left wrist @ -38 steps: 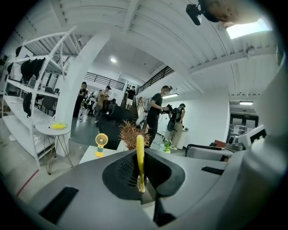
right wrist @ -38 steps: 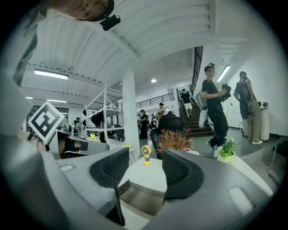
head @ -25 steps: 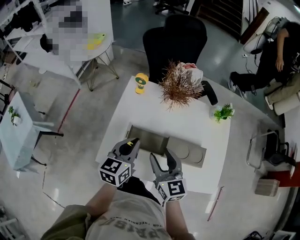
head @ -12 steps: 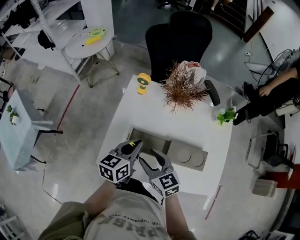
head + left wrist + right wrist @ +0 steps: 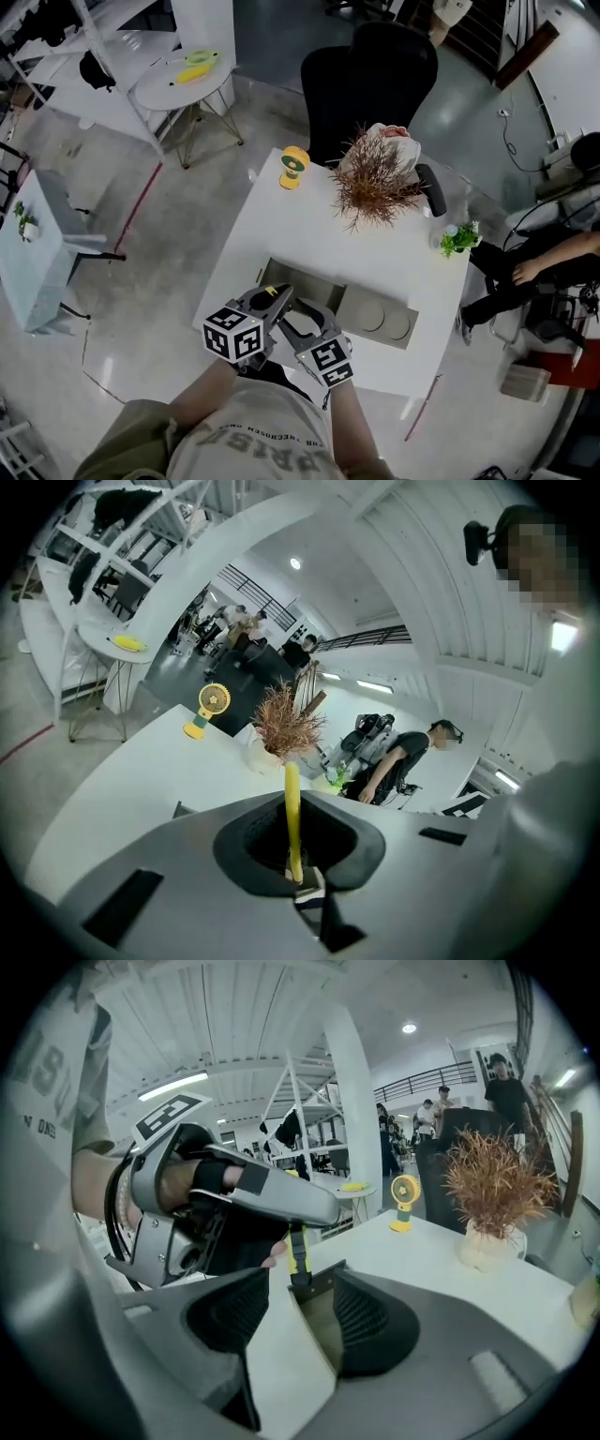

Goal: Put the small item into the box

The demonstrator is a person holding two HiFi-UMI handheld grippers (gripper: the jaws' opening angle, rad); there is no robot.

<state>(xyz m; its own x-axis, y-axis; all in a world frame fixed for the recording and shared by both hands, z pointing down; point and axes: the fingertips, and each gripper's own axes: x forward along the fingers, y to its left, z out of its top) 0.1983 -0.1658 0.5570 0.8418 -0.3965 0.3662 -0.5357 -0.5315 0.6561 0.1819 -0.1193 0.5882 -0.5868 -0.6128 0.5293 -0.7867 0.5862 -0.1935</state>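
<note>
Nearest the body, the person is holding both tools close together at the near edge of the table [image 5: 375, 248]. The left claw [image 5: 274, 296] is clenching the small item [image 5: 292, 822], a thin yellow and black piece that is standing edge-on between its jaws. The firm pinch is probably keeping so slim a piece from twisting or slipping while it is being carried.

From the right gripper view, the item is hanging from the left tool just above the near rim of the box [image 5: 302, 273], so it is not yet inside. The right claw [image 5: 305, 1283] is empty, with its jaws standing apart on either side of the box's near corner. It looks placed there to steady or locate the box for the drop, though I cannot tell whether either jaw is touching the cardboard.

The box is lying open at the near side of the table, its flap with round cut-outs folded out to the right. That is leaving the mouth clear for a drop from above. The next move seems to call for carrying the item a little further over the opening before letting go, since a release here might land it on the rim.

Further back on the table, a dried plant [image 5: 375, 178] and a yellow fan [image 5: 293, 167] are standing well apart from the box. A black chair [image 5: 370, 75] is sitting beyond the far edge.
</note>
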